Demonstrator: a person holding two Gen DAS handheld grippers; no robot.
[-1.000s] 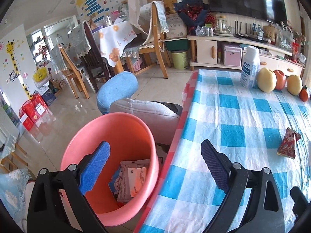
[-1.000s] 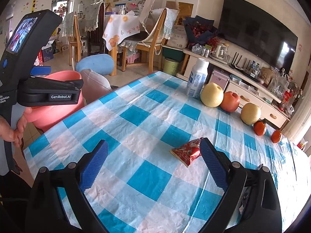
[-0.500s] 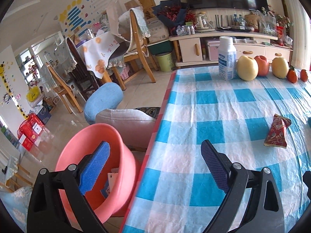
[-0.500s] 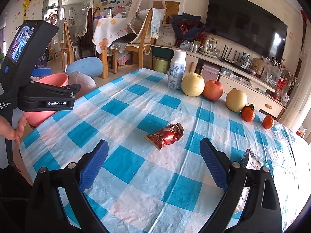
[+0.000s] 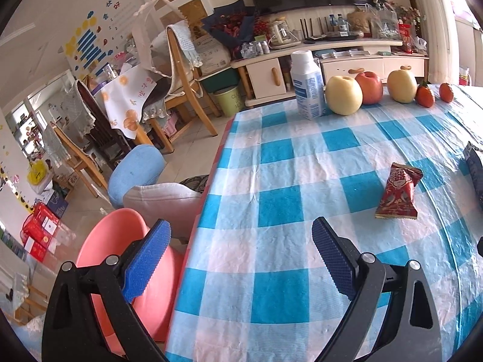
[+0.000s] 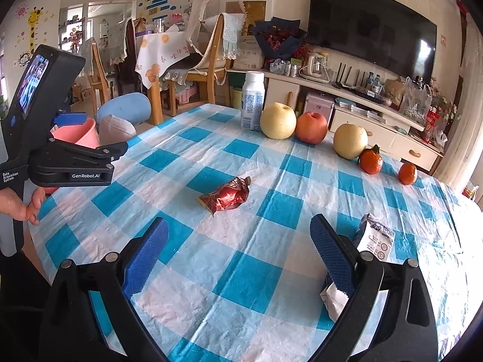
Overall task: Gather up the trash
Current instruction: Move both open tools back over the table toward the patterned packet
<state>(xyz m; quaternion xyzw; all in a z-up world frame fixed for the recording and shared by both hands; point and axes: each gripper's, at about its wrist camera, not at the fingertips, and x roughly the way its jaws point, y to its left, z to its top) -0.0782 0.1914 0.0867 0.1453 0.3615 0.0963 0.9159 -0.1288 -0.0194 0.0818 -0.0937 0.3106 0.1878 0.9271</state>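
Note:
A crumpled red snack wrapper lies on the blue-checked tablecloth, ahead of my right gripper, which is open and empty. A white and dark packet lies just behind its right finger. My left gripper is open and empty above the table's left edge; the red wrapper lies ahead to its right. A pink bucket stands on the floor beside the table, below its left finger. The left gripper's body and a hand show at the left of the right wrist view.
A white bottle, three apples or pears and two tangerines line the table's far edge. A blue and grey padded chair stands by the bucket. Wooden chairs and a TV cabinet lie beyond.
Both grippers have swung right over the table. The bucket slid to the left and its inside went out of sight in the left wrist view. The white packet came into the right wrist view.

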